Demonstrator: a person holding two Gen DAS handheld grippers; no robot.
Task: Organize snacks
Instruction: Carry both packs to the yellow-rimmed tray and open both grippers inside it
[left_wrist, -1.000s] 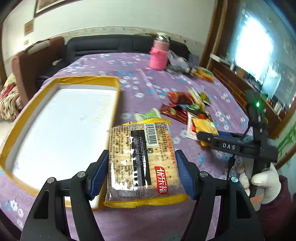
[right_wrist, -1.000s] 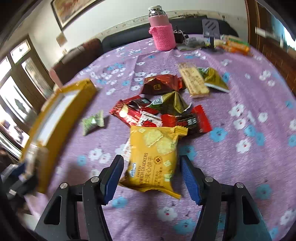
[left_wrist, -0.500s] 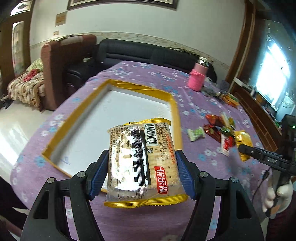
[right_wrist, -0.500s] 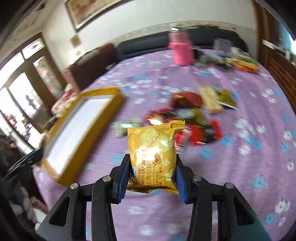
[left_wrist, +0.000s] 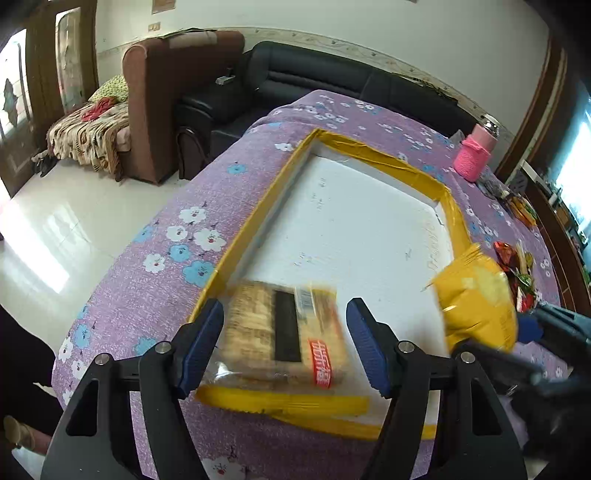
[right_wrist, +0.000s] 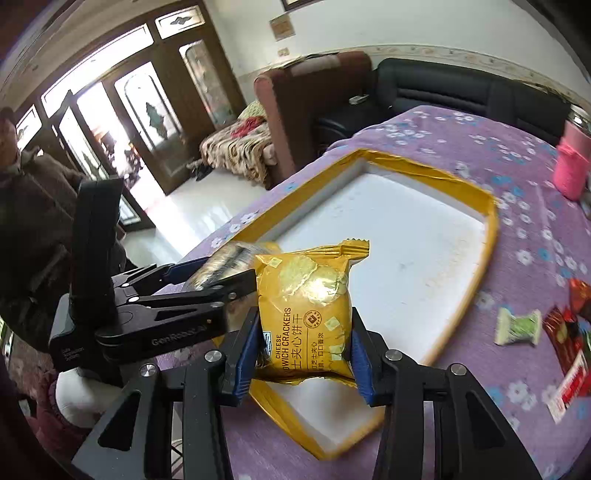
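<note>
A white tray with a yellow taped rim (left_wrist: 384, 162) (right_wrist: 491, 236) lies on the purple flowered tablecloth. My left gripper (left_wrist: 286, 347) is open. The clear cracker pack (left_wrist: 284, 332) lies between its fingers at the tray's near corner, blurred. My right gripper (right_wrist: 301, 354) is shut on the yellow cheese sandwich cracker bag (right_wrist: 306, 310) and holds it above the tray's near edge. That bag also shows in the left wrist view (left_wrist: 476, 299). The left gripper's fingers (right_wrist: 207, 291) show in the right wrist view, next to the bag.
Several loose snack packets lie right of the tray: a green one (right_wrist: 517, 326), red ones (right_wrist: 565, 332) (left_wrist: 513, 258). A pink bottle (left_wrist: 474, 157) stands at the far side. A black sofa (left_wrist: 332, 85) and brown armchair (left_wrist: 166, 103) stand beyond the table.
My left gripper moved over the tray's near corner and opened, letting go of the cracker pack. My right gripper carried the yellow bag left to the tray's near edge.
</note>
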